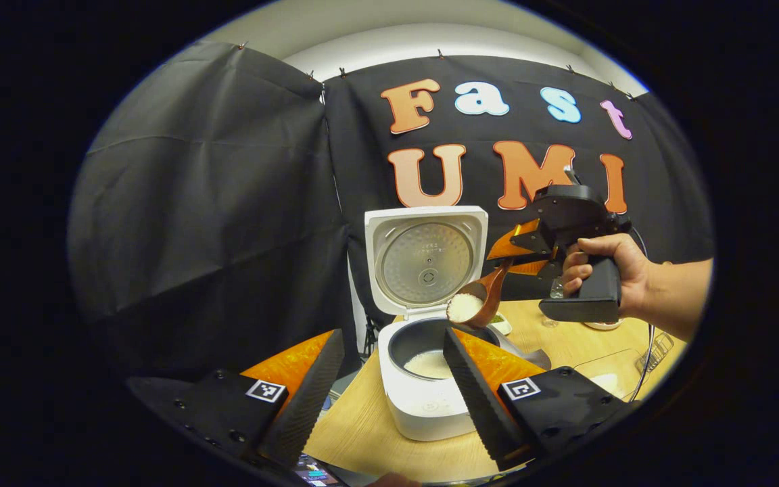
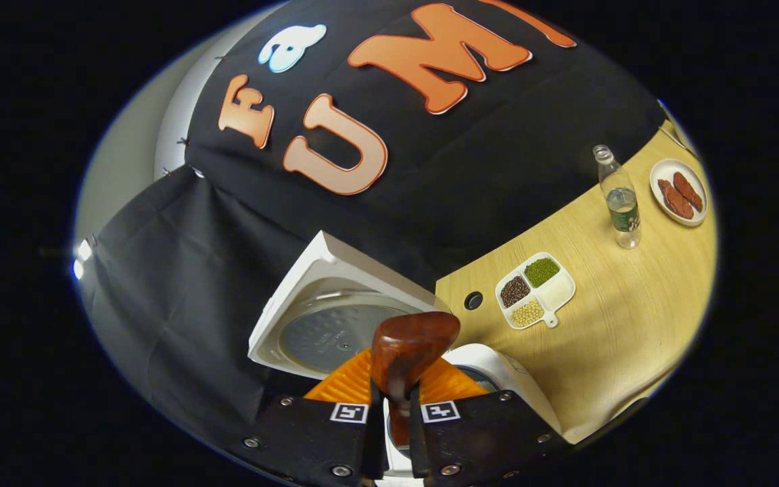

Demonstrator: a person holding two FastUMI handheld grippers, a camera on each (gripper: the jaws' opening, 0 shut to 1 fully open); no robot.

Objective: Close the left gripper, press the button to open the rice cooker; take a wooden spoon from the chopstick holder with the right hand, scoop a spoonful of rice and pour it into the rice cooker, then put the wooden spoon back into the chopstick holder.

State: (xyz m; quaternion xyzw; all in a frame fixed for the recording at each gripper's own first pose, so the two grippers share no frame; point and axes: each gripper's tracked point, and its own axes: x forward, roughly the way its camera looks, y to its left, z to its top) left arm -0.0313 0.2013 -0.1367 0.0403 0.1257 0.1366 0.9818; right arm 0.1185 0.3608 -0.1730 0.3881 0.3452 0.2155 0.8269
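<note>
over rice cooker [image 1: 430,392], wooden spoon [image 1: 481,301] with rice

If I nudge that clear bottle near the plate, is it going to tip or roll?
Probably tips easily: the bottle stands tall and narrow on the table, uncapped, seemingly only partly filled. It looks like light plastic. Once down, its round body would likely roll, perhaps spilling toward the plate.
</note>
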